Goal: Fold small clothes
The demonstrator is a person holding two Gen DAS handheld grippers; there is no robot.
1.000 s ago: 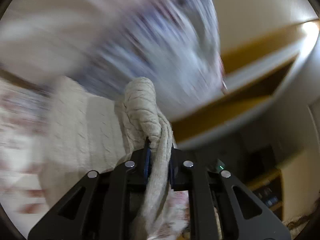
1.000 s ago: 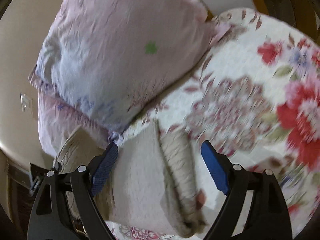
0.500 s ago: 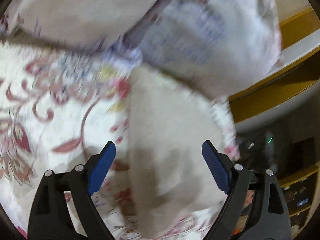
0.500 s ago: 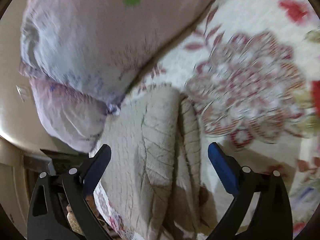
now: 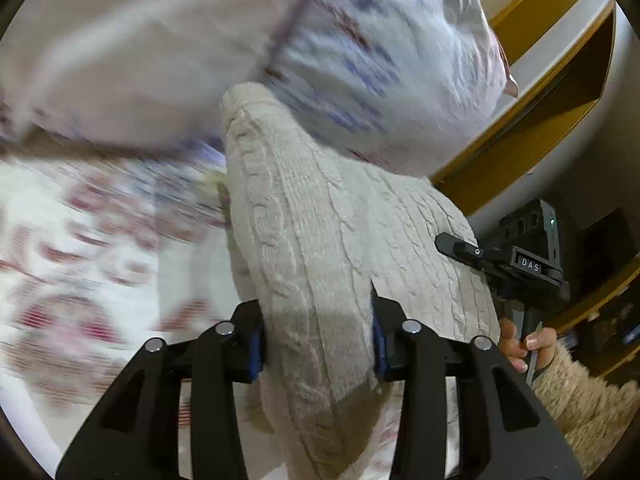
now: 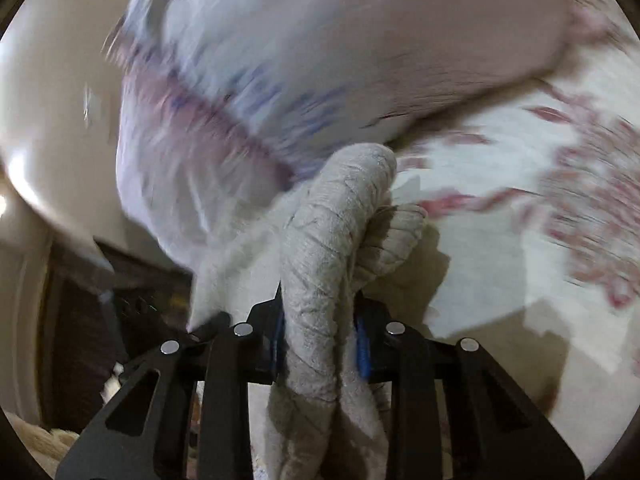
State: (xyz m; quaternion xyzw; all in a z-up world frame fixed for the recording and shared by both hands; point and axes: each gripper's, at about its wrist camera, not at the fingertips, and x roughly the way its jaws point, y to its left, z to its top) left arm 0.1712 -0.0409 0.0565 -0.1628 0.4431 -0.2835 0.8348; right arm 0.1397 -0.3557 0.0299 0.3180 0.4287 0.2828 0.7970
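A beige cable-knit sweater is bunched between both grippers, lifted above a floral bedspread. My left gripper is shut on a thick fold of it. My right gripper is shut on another bunched fold of the same sweater. The right gripper also shows in the left wrist view at the sweater's right edge, with the person's hand on it. The sweater's lower part hangs out of sight below the fingers.
A pale pink and blue pillow lies just behind the sweater, also in the right wrist view. A yellow wooden bed frame and dark shelves are to the right. The bedspread spreads right.
Both grippers were open over the sweater lying on the bed half a second ago. Now both have shut on it and lifted it. A second ago the left gripper held it, then let go.
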